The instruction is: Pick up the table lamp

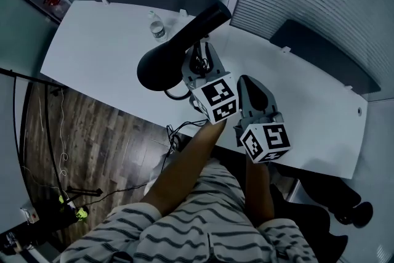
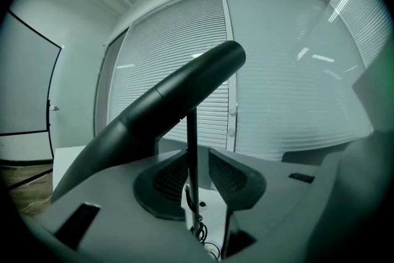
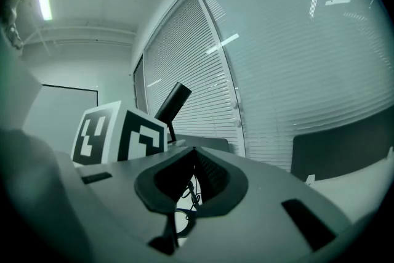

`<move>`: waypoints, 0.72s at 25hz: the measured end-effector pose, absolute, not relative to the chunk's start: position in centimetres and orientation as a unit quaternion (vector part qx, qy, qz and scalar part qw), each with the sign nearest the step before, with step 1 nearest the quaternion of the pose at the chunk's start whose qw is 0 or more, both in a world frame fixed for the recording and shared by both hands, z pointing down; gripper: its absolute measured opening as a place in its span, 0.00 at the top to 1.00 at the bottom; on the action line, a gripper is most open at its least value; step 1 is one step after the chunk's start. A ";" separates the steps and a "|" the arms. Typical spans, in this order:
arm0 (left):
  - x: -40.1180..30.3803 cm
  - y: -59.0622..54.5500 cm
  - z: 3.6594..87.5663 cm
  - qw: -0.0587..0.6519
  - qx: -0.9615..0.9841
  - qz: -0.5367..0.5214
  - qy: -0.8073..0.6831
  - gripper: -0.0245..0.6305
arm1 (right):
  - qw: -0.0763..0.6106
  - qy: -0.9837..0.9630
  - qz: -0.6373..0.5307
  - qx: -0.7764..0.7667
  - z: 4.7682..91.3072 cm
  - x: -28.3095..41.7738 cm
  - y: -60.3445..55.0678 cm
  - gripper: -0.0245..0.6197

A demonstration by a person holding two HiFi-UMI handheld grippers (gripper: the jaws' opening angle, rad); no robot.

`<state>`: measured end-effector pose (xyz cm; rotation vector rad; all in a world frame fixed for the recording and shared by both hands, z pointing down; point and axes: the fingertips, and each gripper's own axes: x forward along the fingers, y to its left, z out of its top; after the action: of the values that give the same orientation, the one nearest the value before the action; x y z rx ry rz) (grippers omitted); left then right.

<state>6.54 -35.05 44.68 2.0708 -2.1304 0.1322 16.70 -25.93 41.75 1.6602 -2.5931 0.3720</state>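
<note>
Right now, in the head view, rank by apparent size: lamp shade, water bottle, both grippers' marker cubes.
Largest: lamp shade.
Next: left gripper's marker cube and right gripper's marker cube, alike; nearness to the camera enlarges both.
Smallest: water bottle.

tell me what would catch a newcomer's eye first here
The black lamp, its long cone shade tilted, stands on the white desk in the middle of the head view. The left gripper has its jaws open on either side of the lamp's thin stem, not pressing it. The black-and-white cube on that gripper and its twin on the right gripper stand out just below the lamp.
</note>
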 end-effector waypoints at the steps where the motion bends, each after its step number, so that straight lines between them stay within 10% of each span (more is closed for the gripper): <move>1: 6.4 -35.2 44.6 0.088 0.687 0.043 -0.720 0.82 | 0.021 -0.837 0.121 0.533 41.9 16.7 -25.9 0.95; 18: 6.0 -35.0 43.6 0.075 0.693 0.048 -0.716 0.89 | 0.020 -0.842 0.135 0.521 43.3 17.6 -26.4 0.95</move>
<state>5.99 -34.98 43.62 2.0782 -2.1464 0.1436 17.61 -26.45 43.25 1.6173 -2.6129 0.4183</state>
